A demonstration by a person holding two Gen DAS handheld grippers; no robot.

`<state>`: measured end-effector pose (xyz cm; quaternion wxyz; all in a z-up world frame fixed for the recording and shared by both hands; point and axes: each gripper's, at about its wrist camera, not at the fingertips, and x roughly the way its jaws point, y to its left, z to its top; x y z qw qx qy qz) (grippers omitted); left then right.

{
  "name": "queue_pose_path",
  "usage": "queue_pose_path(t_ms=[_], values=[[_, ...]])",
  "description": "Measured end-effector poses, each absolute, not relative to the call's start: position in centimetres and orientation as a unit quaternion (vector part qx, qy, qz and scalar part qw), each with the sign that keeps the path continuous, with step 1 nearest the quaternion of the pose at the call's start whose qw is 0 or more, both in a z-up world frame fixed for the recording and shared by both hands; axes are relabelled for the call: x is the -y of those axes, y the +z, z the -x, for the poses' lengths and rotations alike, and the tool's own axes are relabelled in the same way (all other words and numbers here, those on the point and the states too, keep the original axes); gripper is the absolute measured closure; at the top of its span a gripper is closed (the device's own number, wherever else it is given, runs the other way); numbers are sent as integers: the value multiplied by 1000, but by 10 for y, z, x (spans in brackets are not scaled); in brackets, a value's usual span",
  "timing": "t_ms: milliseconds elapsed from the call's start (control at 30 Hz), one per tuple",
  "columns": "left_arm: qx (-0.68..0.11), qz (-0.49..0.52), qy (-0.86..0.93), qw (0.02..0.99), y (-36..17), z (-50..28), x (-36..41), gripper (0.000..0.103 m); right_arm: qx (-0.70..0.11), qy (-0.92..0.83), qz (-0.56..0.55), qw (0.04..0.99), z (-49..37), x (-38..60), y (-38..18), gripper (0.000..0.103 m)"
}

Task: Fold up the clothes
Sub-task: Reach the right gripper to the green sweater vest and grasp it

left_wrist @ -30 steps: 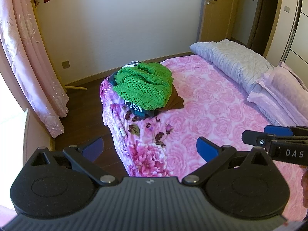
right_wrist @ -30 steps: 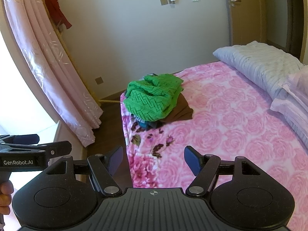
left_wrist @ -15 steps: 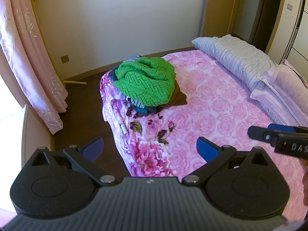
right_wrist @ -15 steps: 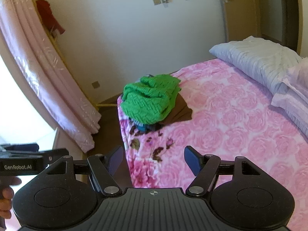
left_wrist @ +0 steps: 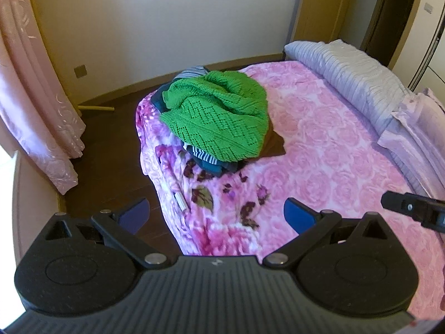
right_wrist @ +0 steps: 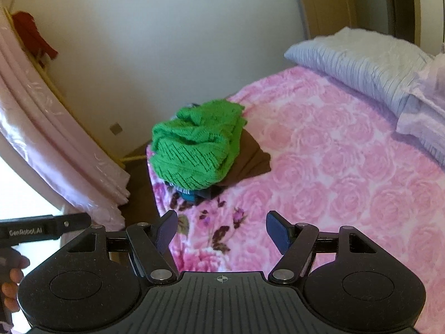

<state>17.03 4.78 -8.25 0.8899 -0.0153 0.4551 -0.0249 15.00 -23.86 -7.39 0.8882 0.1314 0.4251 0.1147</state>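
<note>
A heap of clothes lies near the corner of the bed, with a green knitted sweater (left_wrist: 219,119) (right_wrist: 194,153) on top. Under it show a brown garment (left_wrist: 274,143) (right_wrist: 250,164) and striped and dark teal pieces (left_wrist: 207,160). My left gripper (left_wrist: 217,214) stands open over the bed's near corner, short of the heap, with nothing between its blue pads. My right gripper (right_wrist: 221,229) is open too and empty, hovering over the pink blanket in front of the heap. Each gripper's black body shows at the edge of the other's view.
The bed carries a pink rose-patterned blanket (left_wrist: 333,153) (right_wrist: 333,167), with a grey striped bolster (left_wrist: 347,75) and lilac pillows (left_wrist: 411,128) at its head. Pink curtains (left_wrist: 33,111) hang at the left over dark wood floor (left_wrist: 111,150). A person's hand (right_wrist: 11,278) grips the left tool.
Both grippers have moved forward and down toward the bed; the clothes heap appears larger and nearer. The right view has rolled a little. Both jaws stay as wide as before.
</note>
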Motion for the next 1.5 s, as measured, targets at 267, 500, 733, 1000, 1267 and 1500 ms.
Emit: queue_pose_path(t_ms=[267,500,733,1000,1267,1500], values=[[-493,14,-28,870,-124,-277,-85,1,-459,114,-147,869,-248,200,-110,36],[-505,33,-52,861,-158,-364,-121,2,-470,64,-221,852,-333,178,-150,36],[-523,52,-52,849,-192,-450,-135,2,-476,8,-303,825,-403,177,-186,36],[-536,50,-58,841,-221,-525,-129,2,-476,-42,-430,766,-452,187,-224,36],[-544,45,-67,835,-245,-570,-115,2,-515,-45,-439,735,-480,165,-255,83],[-541,57,-105,833,-244,-573,-103,35,-432,9,-394,811,-457,160,-205,96]])
